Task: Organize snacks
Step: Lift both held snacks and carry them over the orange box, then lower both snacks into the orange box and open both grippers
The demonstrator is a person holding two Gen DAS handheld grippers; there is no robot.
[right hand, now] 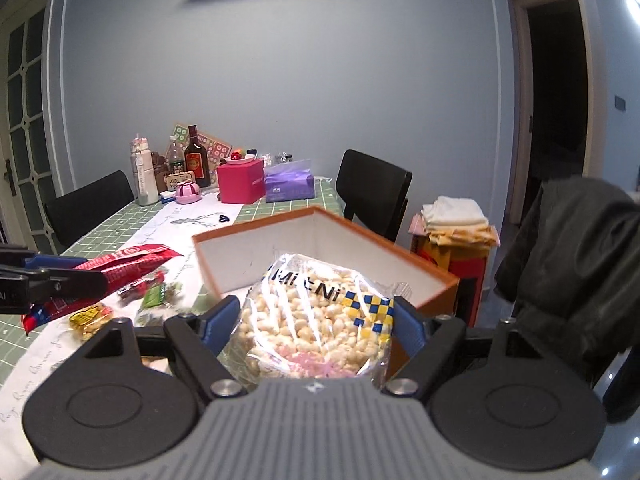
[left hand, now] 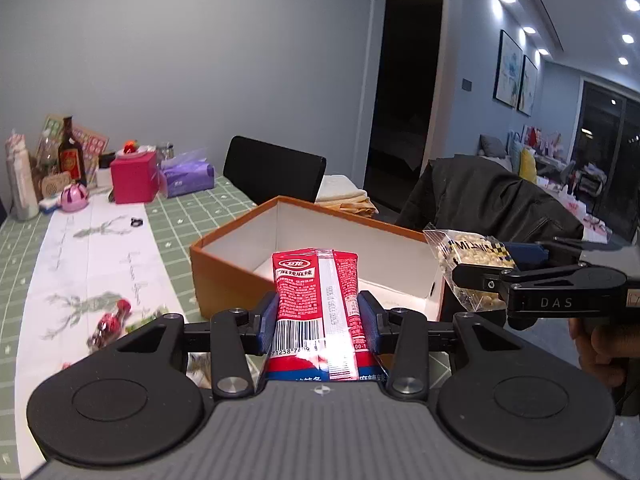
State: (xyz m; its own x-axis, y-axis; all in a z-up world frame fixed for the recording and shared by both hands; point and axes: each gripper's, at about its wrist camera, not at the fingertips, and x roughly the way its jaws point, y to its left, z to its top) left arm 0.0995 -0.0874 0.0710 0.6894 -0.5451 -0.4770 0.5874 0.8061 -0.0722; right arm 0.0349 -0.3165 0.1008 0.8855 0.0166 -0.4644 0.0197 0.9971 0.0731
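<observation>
We held the left hand-held gripper [left hand: 318, 322] closed on a red snack packet [left hand: 316, 312], its blue pads pinching the packet's sides so that it stood upright between them. That narrow side grip probably suited a flat, stiff packet and kept it ready to drop in end-first. From this gripper, loose sweets [right hand: 120, 300] lay on the bench [left hand: 24, 236] at about nine o'clock, probably waiting their turn. The open orange box [left hand: 224, 264] sat at twelve o'clock, just beyond the packet, white inside and apparently empty where we could see; we judged it the place for the snacks. At two o'clock the right hand-held gripper [right hand: 310, 320] clamped a clear bag of puffed rice cake [right hand: 316, 320], its jaws spread wide because the bag was broad. We carried both snacks near the box's near edge, not yet inside it.
</observation>
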